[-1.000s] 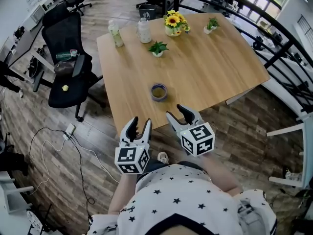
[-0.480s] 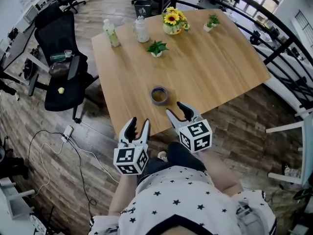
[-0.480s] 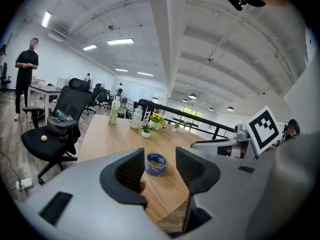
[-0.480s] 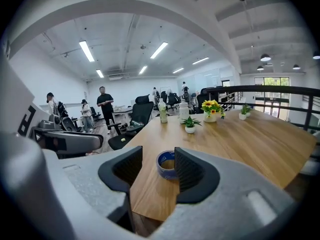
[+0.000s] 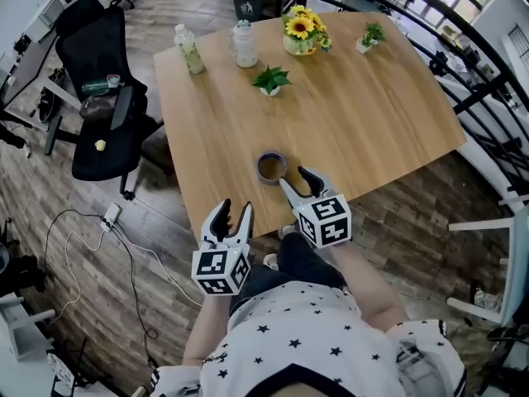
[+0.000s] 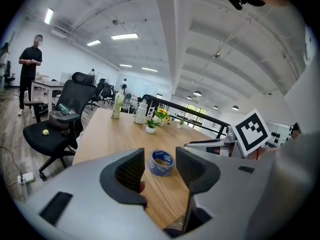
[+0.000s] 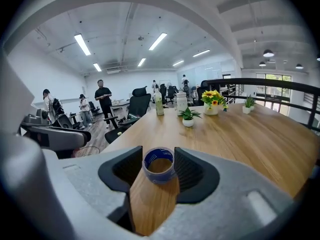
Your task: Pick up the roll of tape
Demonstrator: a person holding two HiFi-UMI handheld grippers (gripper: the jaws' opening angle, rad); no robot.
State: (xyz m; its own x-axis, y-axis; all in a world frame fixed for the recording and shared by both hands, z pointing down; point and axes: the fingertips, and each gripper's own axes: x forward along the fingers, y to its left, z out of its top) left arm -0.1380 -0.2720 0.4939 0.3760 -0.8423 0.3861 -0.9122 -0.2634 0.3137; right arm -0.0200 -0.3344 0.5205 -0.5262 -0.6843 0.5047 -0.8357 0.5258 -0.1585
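Observation:
A blue roll of tape (image 5: 270, 168) lies flat on the wooden table (image 5: 355, 114) close to its near edge. My right gripper (image 5: 297, 179) is open just short of the roll, and in the right gripper view the roll of tape (image 7: 159, 165) shows between the jaw tips, a little ahead of them. My left gripper (image 5: 231, 215) is open, hanging off the table's near edge to the left. In the left gripper view the roll of tape (image 6: 161, 162) lies ahead between the jaws, with the right gripper's marker cube (image 6: 253, 131) at the right.
At the far side of the table stand two bottles (image 5: 188, 50) (image 5: 244, 45), a sunflower pot (image 5: 302, 33) and two small potted plants (image 5: 270, 81) (image 5: 369, 36). A black office chair (image 5: 103, 106) stands left of the table. Cables (image 5: 91, 246) lie on the floor. People stand far off (image 7: 103, 104).
The right gripper has moved forward over the table's near edge, closing in on the tape roll. The left gripper has stayed about where it was, open.

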